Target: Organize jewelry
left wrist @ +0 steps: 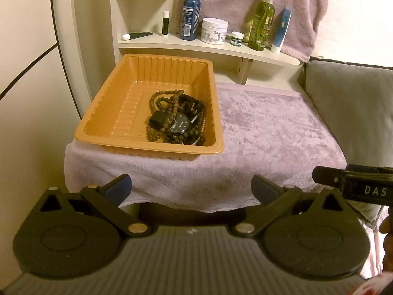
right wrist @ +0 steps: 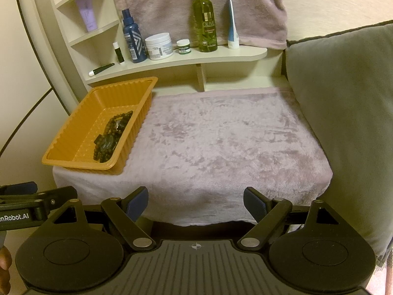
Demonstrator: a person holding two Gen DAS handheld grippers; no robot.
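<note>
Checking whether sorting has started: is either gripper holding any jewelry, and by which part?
Nothing is held. The left gripper and right gripper are both open and empty; the watch and beads lie in the orange tray.

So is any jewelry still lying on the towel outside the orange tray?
No, the watch and bead strings all sit inside the orange tray, and the towel beside it shows nothing on it.

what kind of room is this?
Probably a bedroom or dressing corner at home: a shelf of toiletries such as a spray bottle, a towel-covered stand and a cushion beside it.
</note>
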